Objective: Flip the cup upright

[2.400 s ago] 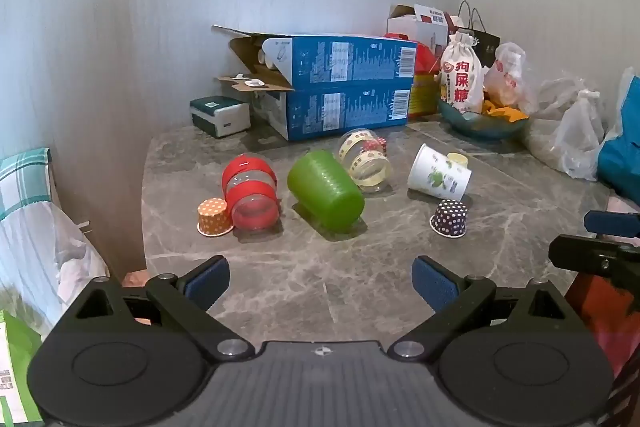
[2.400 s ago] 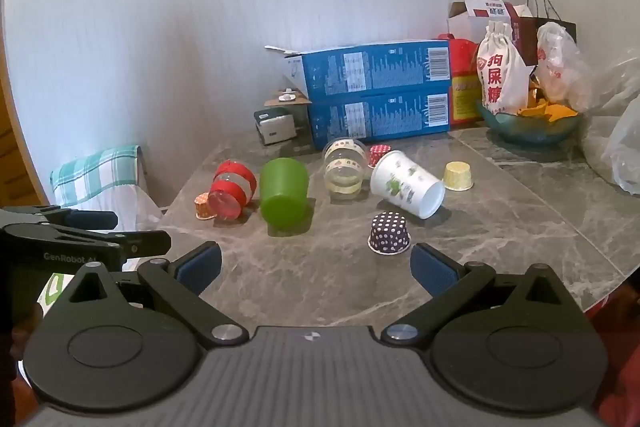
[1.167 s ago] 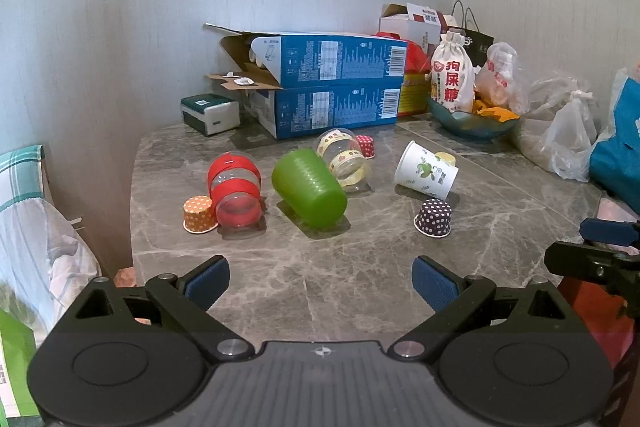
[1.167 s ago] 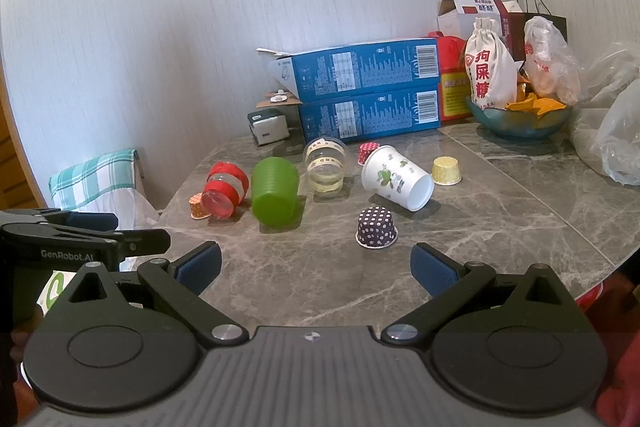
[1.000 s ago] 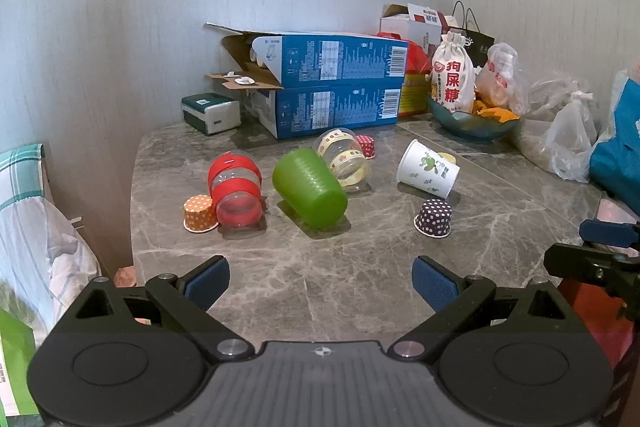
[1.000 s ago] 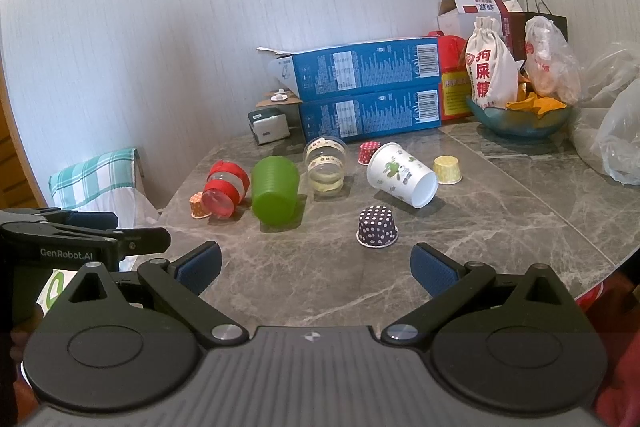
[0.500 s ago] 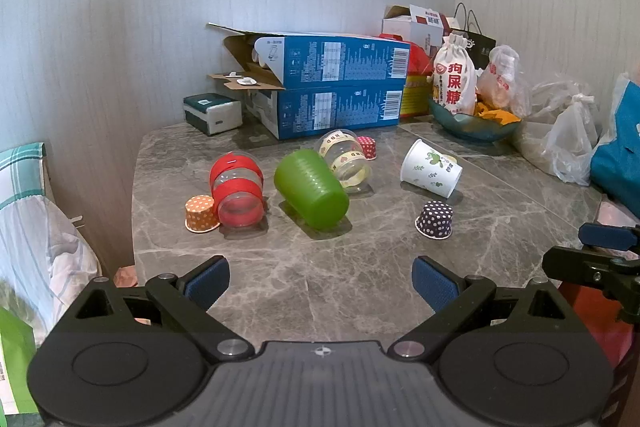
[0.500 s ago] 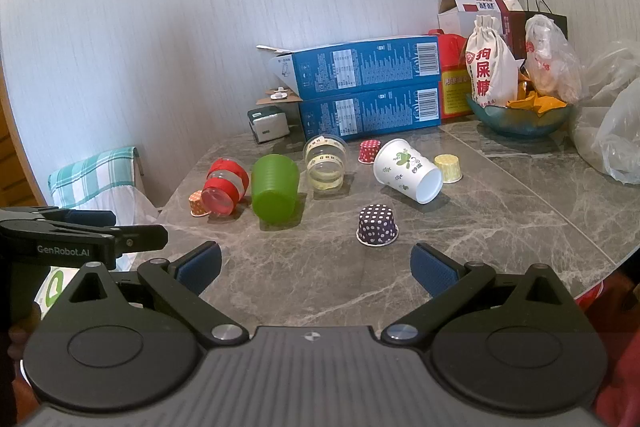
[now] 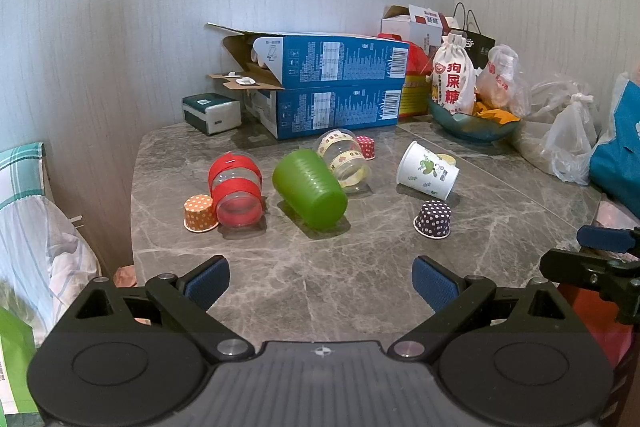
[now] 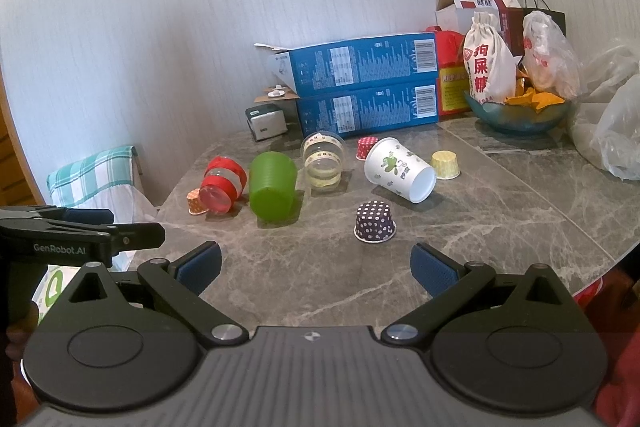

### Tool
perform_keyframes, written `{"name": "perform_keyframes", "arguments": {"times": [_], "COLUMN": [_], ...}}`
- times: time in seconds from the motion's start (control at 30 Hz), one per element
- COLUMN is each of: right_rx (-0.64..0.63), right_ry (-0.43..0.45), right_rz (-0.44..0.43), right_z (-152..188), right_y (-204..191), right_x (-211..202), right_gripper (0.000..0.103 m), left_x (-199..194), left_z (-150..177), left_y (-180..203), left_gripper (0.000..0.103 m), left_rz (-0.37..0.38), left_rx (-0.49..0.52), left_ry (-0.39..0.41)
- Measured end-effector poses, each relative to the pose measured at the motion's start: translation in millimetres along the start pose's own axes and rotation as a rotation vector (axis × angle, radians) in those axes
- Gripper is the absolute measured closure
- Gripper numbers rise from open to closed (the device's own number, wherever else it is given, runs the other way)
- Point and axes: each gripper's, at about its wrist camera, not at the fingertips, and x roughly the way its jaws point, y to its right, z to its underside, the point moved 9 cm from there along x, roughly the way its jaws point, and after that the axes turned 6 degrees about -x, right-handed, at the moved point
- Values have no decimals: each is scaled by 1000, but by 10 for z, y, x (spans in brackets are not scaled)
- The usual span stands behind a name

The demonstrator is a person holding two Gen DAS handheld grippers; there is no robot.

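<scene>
My left gripper (image 9: 320,283) and right gripper (image 10: 316,269) both gape wide, holding nothing, above the table (image 10: 500,211) edge. Green cup (image 10: 272,189) lies tipped mid-table, between red-banded cup (image 10: 222,183) and paper cup (image 10: 398,169).

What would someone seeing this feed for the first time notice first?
Probably the green cup lying on its side mid-table, with a red-banded clear cup tipped beside it and a white paper cup toppled further right. Small paper cups sit mouth-down among them, the purple dotted one nearest. Both the left gripper and the right gripper are open and hold nothing, short of the cups.
</scene>
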Motion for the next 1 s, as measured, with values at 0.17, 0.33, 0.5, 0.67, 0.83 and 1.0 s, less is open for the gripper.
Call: {"name": "perform_keyframes", "arguments": {"times": [0.17,0.33,0.5,0.67,0.83,1.0], "right_rx": [1,3,5,6,6,5], "right_ry": [0,1,-1,-5,-5,-5], "right_rz": [-1,0,1,2,2,1], "right_z": [11,18,26,35,37,38], "right_y": [8,8,16,17,16,15], "right_x": [0,1,0,-3,-3,-2], "right_gripper": [1,1,1,1,1,1], "left_x": [0,-1,-1,-11,-19,-40], "left_z": [0,0,-1,4,7,19], "left_y": [0,1,2,19,35,59], "left_gripper": [4,4,4,4,4,4], "left_rz": [0,-1,0,0,1,2], "left_rx": [0,0,-1,-1,-2,-2], "left_ry": [0,0,0,3,3,6]}}
